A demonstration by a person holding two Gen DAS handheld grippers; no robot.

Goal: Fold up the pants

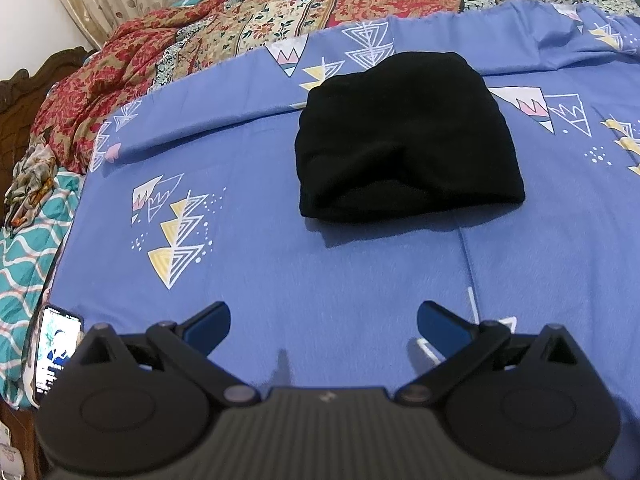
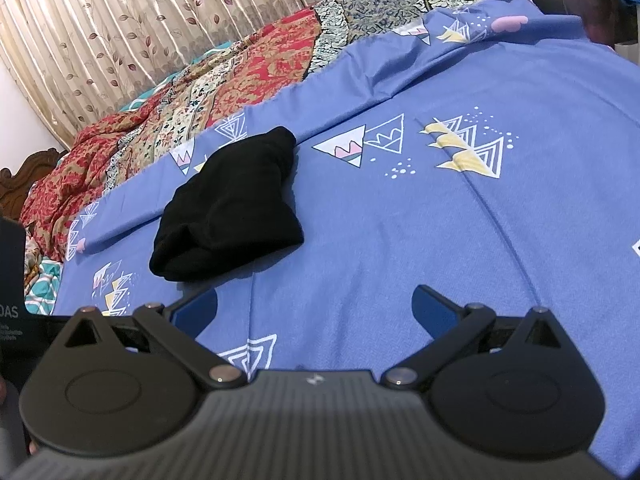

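Observation:
The black pants (image 1: 404,140) lie folded into a compact bundle on the blue patterned bed sheet (image 1: 320,272). My left gripper (image 1: 323,326) is open and empty, held above the sheet a short way in front of the bundle. In the right wrist view the pants (image 2: 228,208) lie ahead and to the left on the sheet (image 2: 440,220). My right gripper (image 2: 315,312) is open and empty, apart from the pants.
A red and beige floral quilt (image 1: 224,28) is heaped along the far side of the bed. A lit phone (image 1: 56,348) lies at the left edge. A carved wooden headboard (image 1: 16,92) stands at the left. Curtains (image 2: 120,20) hang behind.

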